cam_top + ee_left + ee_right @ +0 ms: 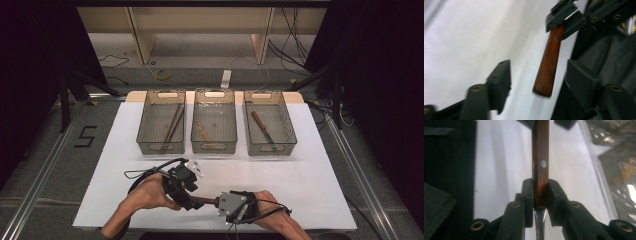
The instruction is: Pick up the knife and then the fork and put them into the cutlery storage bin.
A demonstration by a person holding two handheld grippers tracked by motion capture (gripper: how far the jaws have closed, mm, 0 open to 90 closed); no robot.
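I'm clamping my right gripper [540, 195] on the wooden-handled knife [540, 157] at the bottom centre of the high view, while my left gripper [537, 75] is standing apart around the handle's free end.

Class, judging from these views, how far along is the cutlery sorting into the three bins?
Done: chopsticks, a spoon and a knife lie in separate bins. In hand: the right gripper clamps a wooden-handled utensil; the left gripper stands open around its handle end. Left: binning it.
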